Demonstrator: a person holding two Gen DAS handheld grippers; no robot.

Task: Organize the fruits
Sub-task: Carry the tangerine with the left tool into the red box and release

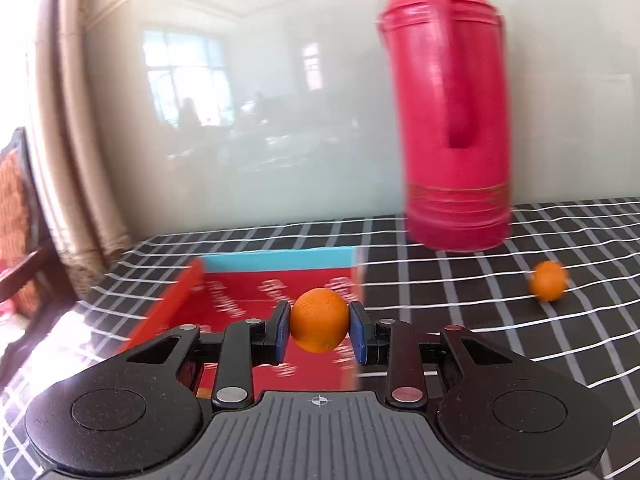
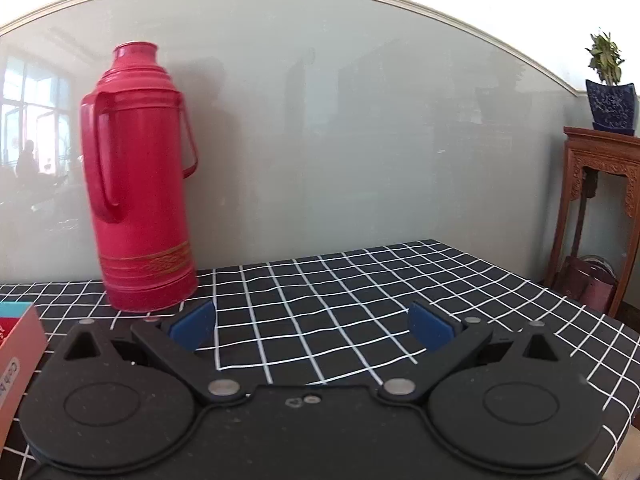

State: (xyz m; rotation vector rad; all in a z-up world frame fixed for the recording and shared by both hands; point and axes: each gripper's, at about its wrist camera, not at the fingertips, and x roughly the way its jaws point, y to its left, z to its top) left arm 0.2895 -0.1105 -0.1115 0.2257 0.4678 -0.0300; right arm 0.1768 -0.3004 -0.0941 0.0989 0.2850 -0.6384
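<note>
From my left wrist camera, the left gripper (image 1: pixel 319 326) has its blue pads clamped on an orange (image 1: pixel 319 319), one pad at the fruit's nine o'clock and one at three. I hold it across the middle so it can't roll out. It hangs in front of the open red box (image 1: pixel 224 300), which fills the view from nine to twelve o'clock of the fruit; I judge that box is where the fruit goes. A second orange (image 1: pixel 548 281) sits loose on the checked tablecloth (image 1: pixel 500 320) at about two o'clock, near the red thermos (image 1: pixel 452 120).

From my right wrist camera, the right gripper (image 2: pixel 312 326) stands wide open with nothing between its pads, only cloth ahead. No fruit shows here; the thermos stands at ten o'clock and a box corner (image 2: pixel 20 344) at nine.
</note>
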